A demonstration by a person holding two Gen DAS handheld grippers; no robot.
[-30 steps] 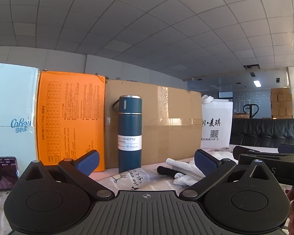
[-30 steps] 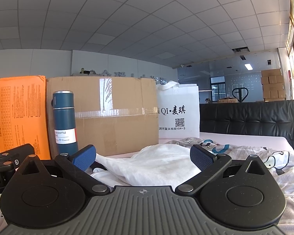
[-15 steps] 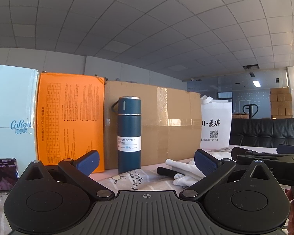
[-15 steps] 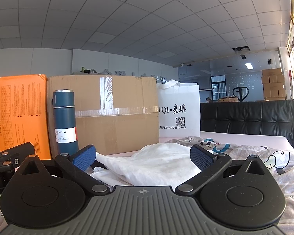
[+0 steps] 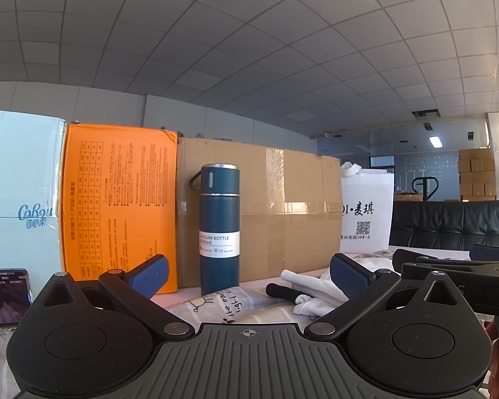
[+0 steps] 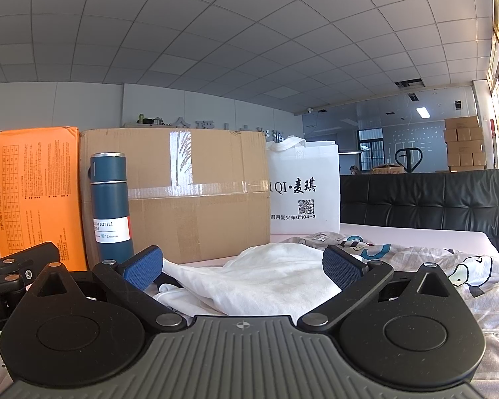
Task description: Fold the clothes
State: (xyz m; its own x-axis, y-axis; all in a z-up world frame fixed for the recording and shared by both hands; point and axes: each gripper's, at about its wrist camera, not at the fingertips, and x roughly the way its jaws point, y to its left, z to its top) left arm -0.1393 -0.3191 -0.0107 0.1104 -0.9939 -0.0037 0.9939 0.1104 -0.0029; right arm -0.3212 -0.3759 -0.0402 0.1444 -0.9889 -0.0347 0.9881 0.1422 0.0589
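A crumpled white garment (image 6: 266, 279) lies on the table just ahead of my right gripper (image 6: 243, 267), which is open and empty above its near edge. The same garment shows in the left wrist view (image 5: 311, 291), bunched with a black strip on it, right of centre. My left gripper (image 5: 249, 274) is open and empty, held low over a printed cloth (image 5: 236, 302). The right gripper's body shows at the right edge of the left wrist view (image 5: 455, 276).
A blue vacuum bottle (image 5: 219, 229) stands ahead, with a cardboard box (image 5: 282, 212), an orange box (image 5: 116, 206) and a pale blue box (image 5: 20, 206) behind it. A white bag (image 6: 302, 189) stands right. A phone (image 5: 3, 294) leans at left. A cartoon-print cloth (image 6: 449, 262) covers the table.
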